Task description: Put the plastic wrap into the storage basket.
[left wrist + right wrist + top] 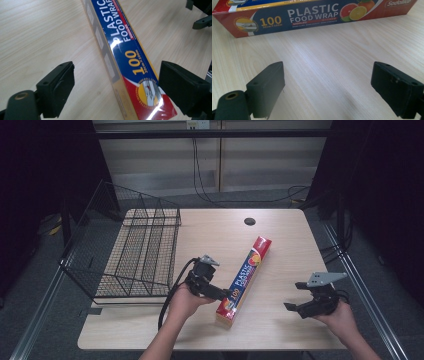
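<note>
I am seeing the food wrap box [245,281] lying flat on the worktop [280,227], its long axis running diagonally, the near end pointing toward my left hand and the far end slanting away to the right. My left tool [116,82] is straddling that near end, jaws standing wide, pads not pressing. My right tool [328,87] is hovering well apart to the right, jaws wide, gripping nothing.

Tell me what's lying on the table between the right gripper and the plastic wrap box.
Nothing. Between the right gripper and the plastic wrap box there is just bare wooden table. The right gripper view shows plain tabletop from its open jaws up to the box.
</note>
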`<state>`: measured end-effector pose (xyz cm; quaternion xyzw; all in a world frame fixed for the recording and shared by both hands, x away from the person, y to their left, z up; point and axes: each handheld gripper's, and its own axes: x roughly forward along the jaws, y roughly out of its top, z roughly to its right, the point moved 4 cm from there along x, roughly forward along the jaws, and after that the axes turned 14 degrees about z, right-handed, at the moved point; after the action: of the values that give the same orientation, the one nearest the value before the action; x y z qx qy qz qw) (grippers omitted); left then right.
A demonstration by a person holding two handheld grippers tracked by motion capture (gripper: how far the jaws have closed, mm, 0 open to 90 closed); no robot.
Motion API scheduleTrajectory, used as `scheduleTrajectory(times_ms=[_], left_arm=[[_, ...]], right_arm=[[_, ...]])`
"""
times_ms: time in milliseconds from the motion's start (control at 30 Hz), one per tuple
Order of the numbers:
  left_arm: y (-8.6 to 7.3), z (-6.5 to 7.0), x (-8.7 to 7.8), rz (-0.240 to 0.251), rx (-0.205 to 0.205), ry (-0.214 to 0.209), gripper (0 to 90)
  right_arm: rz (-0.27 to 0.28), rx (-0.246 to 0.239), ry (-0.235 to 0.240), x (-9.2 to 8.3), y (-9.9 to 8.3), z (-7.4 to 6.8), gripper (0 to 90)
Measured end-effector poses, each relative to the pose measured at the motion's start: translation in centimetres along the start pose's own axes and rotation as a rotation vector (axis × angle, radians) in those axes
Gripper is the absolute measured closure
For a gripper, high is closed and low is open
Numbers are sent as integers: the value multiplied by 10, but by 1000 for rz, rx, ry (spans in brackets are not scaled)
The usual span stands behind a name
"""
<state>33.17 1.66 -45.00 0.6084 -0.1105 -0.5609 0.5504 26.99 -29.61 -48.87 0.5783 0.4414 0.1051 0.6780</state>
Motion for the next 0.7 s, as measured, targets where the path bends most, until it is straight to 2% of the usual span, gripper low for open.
scheduleTrajectory(times_ms=[67, 167, 267, 400, 433, 467, 500, 533, 700], left_arm=[[4, 0, 4, -27, 20, 10, 165], [8, 0, 7, -30, 25, 12, 164], [14, -1, 14, -46, 17, 21, 164], [24, -1, 24, -54, -10, 11, 155], [25, -3, 26, -54, -17, 14, 152], [26, -4, 28, -56, -25, 39, 122], [28, -6, 29, -59, -26, 32, 110], [28, -6, 31, -65, -27, 15, 167], [31, -9, 35, -76, -20, 50, 130]], right_arm=[[3, 8, -8, 0, 0, 1, 119], [2, 7, -16, 0, 0, 2, 121], [2, 8, -14, 0, 0, 2, 124], [4, 27, -13, 0, 1, 4, 129], [5, 27, -15, 0, 1, 4, 130], [3, 34, -17, 0, 1, 4, 130], [1, 36, -19, 0, 1, 4, 131], [-1, 36, -18, 0, 1, 5, 133], [5, 37, -20, 0, 1, 6, 133]])
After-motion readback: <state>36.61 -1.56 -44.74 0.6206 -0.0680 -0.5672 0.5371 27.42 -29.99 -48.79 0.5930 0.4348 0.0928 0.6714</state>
